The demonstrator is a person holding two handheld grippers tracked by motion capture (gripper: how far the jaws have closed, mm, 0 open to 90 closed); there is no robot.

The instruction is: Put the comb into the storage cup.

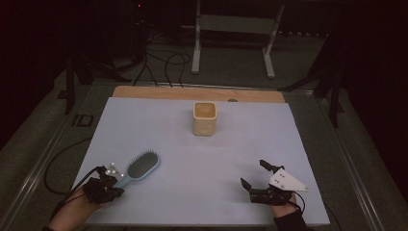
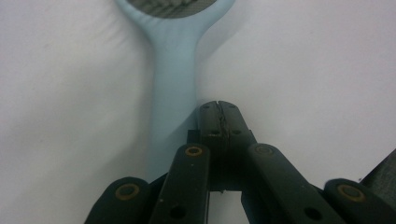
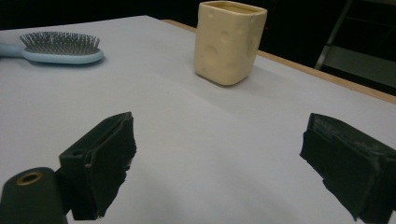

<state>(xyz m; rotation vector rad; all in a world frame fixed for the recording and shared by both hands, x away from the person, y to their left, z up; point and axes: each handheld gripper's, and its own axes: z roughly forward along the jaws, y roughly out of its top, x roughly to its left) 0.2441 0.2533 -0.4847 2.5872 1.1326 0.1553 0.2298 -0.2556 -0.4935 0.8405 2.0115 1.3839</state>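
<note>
Left gripper point(image 2: 219, 106): jaws pressed together, nothing between them, tips just beside the brush handle on the sheet.
Right gripper point(image 3: 219, 154): jaws spread wide, nothing between them, low over the near right of the sheet.
Hairbrush point(image 1: 139, 167): light blue, bristles up, lying near left, head pointing away.
Cup point(image 1: 205, 118): cream, dimpled, upright at far centre, well apart from both grippers.
Sheet point(image 1: 192, 159): pale, covering the table.
</note>
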